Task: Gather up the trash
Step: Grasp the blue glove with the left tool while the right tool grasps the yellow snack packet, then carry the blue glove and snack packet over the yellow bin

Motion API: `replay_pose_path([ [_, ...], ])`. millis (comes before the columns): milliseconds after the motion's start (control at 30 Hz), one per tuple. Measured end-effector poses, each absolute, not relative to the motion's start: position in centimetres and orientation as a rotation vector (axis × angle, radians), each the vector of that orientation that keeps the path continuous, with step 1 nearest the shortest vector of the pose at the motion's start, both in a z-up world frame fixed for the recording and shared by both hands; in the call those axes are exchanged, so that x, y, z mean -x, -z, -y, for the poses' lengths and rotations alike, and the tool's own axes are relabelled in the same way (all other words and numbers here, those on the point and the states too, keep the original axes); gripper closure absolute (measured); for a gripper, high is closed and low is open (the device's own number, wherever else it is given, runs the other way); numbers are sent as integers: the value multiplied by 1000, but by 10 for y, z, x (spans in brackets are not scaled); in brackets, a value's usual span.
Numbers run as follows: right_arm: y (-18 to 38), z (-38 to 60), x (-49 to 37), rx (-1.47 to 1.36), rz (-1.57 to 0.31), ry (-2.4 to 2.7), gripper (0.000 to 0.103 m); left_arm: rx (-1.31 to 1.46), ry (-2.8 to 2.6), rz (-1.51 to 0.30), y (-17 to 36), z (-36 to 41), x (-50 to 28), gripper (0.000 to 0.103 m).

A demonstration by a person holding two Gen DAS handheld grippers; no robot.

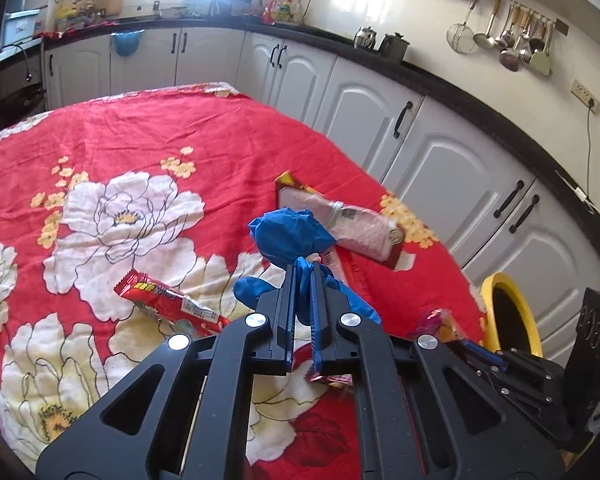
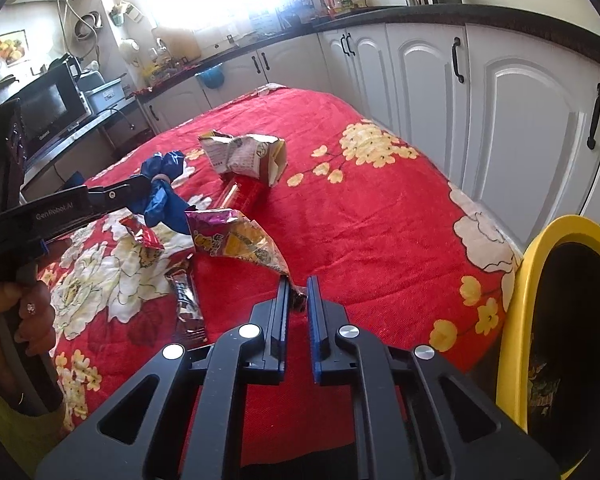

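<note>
The left gripper [image 1: 304, 268] has its jaws closed on a crumpled blue glove [image 1: 290, 234]. The glove is pinched at a narrow gathered part right at the jaw tips; its balled-up bulk stands just past the tips, and looser folds hang down on either side of the jaws. In the right wrist view the same glove [image 2: 162, 184] hangs clear of the cloth, clamped in the tips of the left gripper [image 2: 150, 186], which comes in from the left edge, with a hand [image 2: 28, 312] around its grip.

The right gripper [image 2: 298, 290] has its jaws nearly together on one thin corner of a shiny crumpled snack wrapper [image 2: 236, 242]. The corner sits between the jaw tips; the rest of the wrapper spreads away up and to the left of them, over the cloth.

The table is covered by a red flowered cloth [image 2: 360, 216]. More trash lies on it: a red candy bar wrapper [image 1: 172, 306] to the left of the left jaws, a flattened carton [image 2: 246, 156] farther out beyond both grippers, with a red packet [image 2: 246, 196] just in front of it, and a dark foil wrapper [image 2: 188, 304] to the left of the right jaws. A yellow-rimmed bin [image 2: 528, 280] stands at the table's right edge, close beside the right gripper, its opening dark inside. White cupboards [image 2: 432, 92] run along behind the table.
</note>
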State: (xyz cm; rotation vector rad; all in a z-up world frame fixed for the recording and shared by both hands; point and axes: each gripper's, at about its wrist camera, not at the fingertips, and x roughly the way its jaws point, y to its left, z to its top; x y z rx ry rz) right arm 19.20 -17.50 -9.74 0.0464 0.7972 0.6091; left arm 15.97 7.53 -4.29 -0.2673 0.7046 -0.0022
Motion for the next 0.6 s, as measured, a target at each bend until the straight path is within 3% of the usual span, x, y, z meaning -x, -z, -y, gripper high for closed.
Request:
replay_pose_path([
  [600, 54, 222, -181, -126, -698, -586, 94, 254, 88, -634, 12, -42, -145, 100],
])
